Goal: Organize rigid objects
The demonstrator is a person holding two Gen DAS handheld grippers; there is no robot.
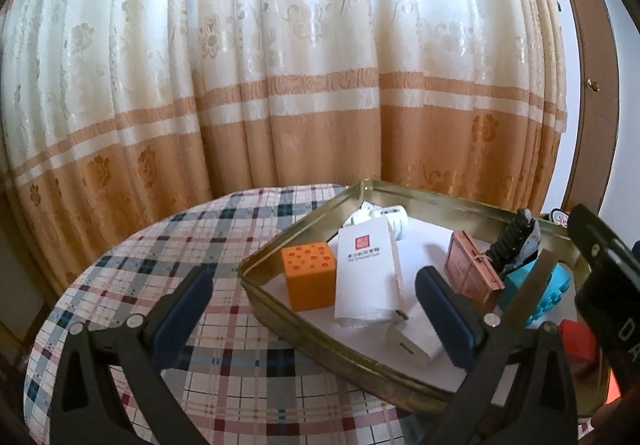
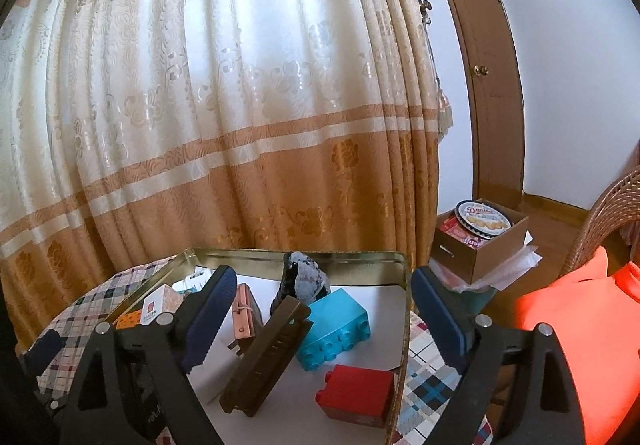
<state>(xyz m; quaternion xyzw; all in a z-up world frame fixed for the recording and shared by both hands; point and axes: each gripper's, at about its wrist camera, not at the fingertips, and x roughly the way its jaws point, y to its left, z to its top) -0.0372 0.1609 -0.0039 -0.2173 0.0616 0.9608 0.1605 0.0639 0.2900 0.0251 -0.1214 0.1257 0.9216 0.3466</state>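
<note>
A gold metal tin [image 1: 304, 229] [image 2: 360, 259] sits on a plaid-covered round table [image 1: 224, 365]. It holds an orange cube [image 1: 310, 275], a white booklet [image 1: 368, 277], a white charger [image 1: 412, 345], a pink mini suitcase [image 1: 472, 269] [image 2: 246, 311], a teal brick [image 2: 336, 329], a red brick [image 2: 358, 393], a dark harmonica [image 2: 266, 357] leaning on the teal brick, and a black comb [image 2: 298, 279]. My left gripper [image 1: 316, 309] is open above the tin's near-left corner. My right gripper [image 2: 320, 319] is open above the tin's contents. Neither holds anything.
A cream and orange curtain [image 1: 280, 85] hangs behind the table. A cardboard box with a cookie tin [image 2: 482, 233] stands on the floor at right, near a wooden door [image 2: 480, 85]. A wicker chair with orange cloth [image 2: 580, 325] is at far right.
</note>
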